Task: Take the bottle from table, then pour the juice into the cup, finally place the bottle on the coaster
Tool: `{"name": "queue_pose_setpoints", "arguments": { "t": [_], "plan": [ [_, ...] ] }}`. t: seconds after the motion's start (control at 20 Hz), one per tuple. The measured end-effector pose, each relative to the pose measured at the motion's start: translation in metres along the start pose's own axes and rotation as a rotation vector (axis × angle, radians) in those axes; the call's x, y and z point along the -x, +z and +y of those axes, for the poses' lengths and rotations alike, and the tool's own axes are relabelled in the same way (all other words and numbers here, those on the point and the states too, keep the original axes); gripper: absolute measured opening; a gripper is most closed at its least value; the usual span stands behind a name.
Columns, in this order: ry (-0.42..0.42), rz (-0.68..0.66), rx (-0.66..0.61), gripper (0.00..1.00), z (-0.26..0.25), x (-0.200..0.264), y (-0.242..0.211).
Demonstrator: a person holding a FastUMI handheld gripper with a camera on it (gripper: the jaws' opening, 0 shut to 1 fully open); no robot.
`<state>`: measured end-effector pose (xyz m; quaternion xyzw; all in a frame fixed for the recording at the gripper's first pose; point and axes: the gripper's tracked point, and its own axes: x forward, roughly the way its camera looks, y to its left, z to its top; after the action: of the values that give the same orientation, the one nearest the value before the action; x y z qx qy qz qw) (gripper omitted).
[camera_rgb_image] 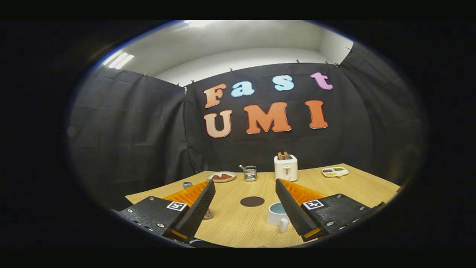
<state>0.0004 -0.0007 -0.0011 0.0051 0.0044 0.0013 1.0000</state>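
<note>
1. A small dark round object with a pale rim point(187, 184) stands on the wooden table point(238, 227) at its far left side, just beyond the left finger; it is too small to name.
2. The gripper point(245, 186) hangs above the table with its two fingers spread wide apart and nothing between the pads; the left finger point(197, 212) covers much of what lies behind it.
3. A small item with a reddish patterned side point(208, 214) peeks out at the inner edge of the left finger. Most of it is hidden, so I cannot tell whether this is the bottle.
4. A pale plate point(221, 176) holding dark reddish-brown pieces sits toward the table's far edge, beyond the left finger.
5. A short glass jar point(250, 173) with a utensil handle sticking out stands just to the right of the plate.
6. The dark round coaster point(252, 201) lies flat and bare on the table between the two fingers, ahead of them.
7. The white cup point(278, 215), pale blue inside, stands near the coaster on its right, handle turned toward the camera; the right finger point(293, 208) cuts off its right side.
8. A white toaster point(285, 167) with two browned slices in its slots stands beyond the cup, by the cloth wall.
9. A small white divided dish point(335, 171) with dark and green fillings lies at the far right; its contents are too small to identify.
</note>
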Motion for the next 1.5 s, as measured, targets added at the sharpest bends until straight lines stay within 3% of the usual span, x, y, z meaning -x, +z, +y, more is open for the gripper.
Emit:
{"name": "queue_pose_setpoints", "arguments": {
  "t": [1.5],
  "plan": [
    [0.053, 0.064, -0.009, 0.97, 0.014, -0.007, -0.014]
  ]
}}
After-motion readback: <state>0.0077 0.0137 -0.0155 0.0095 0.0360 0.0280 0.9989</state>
